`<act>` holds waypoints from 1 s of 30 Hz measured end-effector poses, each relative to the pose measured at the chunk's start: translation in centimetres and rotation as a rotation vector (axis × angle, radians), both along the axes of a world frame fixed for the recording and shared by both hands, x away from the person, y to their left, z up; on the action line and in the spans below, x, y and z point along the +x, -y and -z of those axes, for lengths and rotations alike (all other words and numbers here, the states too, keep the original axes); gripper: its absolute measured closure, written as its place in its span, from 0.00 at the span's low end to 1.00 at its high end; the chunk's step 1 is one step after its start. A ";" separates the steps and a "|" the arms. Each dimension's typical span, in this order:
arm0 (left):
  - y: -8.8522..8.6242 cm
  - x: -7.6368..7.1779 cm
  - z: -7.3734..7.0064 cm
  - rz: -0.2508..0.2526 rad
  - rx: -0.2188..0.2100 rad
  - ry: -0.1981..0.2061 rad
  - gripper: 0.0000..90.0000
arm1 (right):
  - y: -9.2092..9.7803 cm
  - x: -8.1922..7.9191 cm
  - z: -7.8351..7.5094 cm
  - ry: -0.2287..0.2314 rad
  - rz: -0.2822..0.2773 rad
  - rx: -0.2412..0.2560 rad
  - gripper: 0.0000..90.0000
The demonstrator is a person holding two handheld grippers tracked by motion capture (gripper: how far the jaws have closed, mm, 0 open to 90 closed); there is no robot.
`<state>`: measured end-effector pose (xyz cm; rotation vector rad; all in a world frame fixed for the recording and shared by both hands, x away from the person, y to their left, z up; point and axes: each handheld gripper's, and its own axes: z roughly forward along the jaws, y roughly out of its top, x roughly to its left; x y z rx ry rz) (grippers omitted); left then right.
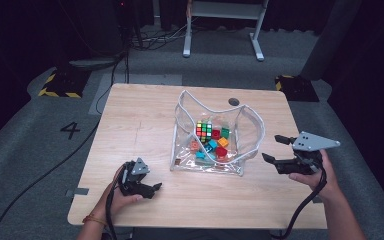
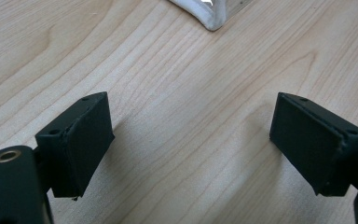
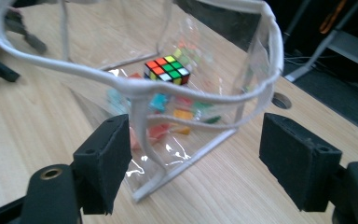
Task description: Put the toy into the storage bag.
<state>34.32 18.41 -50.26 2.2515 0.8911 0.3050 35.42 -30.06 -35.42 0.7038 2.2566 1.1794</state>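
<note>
my right gripper (image 1: 275,149), jaws spread, sits just right of the clear bag (image 1: 245,134); left gripper (image 1: 150,189), also spread, lies near-left.

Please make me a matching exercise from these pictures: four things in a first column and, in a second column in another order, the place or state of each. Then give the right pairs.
Things:
1. Rubik's cube
2. clear bag
3. left gripper
4. right gripper

Places or states:
A. open, low over the wooden table, near the front left of the bag
B. inside the bag, on top of small coloured blocks
C. open, raised beside the bag's right side
D. standing open in the middle of the table, white-edged

Pairs: 1-B, 2-D, 3-A, 4-C
</note>
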 end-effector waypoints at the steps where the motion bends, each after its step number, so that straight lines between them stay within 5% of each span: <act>1: 0.0 0.0 0.0 0.000 0.000 -0.001 0.15 | 0.2 0.0 0.4 -0.014 0.008 0.009 0.29; 30: 0.0 0.0 0.0 0.002 0.000 -0.001 0.15 | 4.1 0.4 10.7 -0.201 0.145 -0.131 0.29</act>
